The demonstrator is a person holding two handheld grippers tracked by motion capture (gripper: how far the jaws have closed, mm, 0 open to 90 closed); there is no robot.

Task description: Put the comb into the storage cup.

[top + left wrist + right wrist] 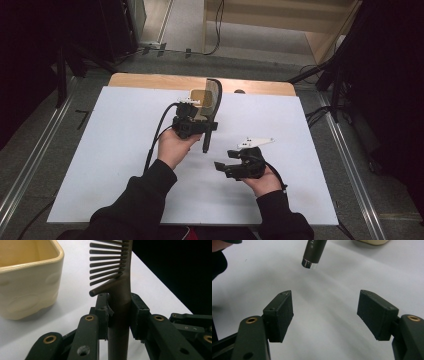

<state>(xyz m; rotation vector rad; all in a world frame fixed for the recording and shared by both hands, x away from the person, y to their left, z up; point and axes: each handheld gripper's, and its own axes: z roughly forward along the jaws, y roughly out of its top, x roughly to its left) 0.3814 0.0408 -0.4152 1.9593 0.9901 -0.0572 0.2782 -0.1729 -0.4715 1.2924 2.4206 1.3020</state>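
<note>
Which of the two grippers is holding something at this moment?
The left gripper: its jaws are shut on the handle of the dark comb, next to the cream cup. The right gripper has wide open jaws with nothing between them.

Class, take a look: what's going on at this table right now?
A person works with two handheld grippers over a white table. The left gripper is shut on the handle of a dark comb, held upright beside a cream cup. The right gripper is open, holding nothing, its jaws towards the comb's handle end.
</note>
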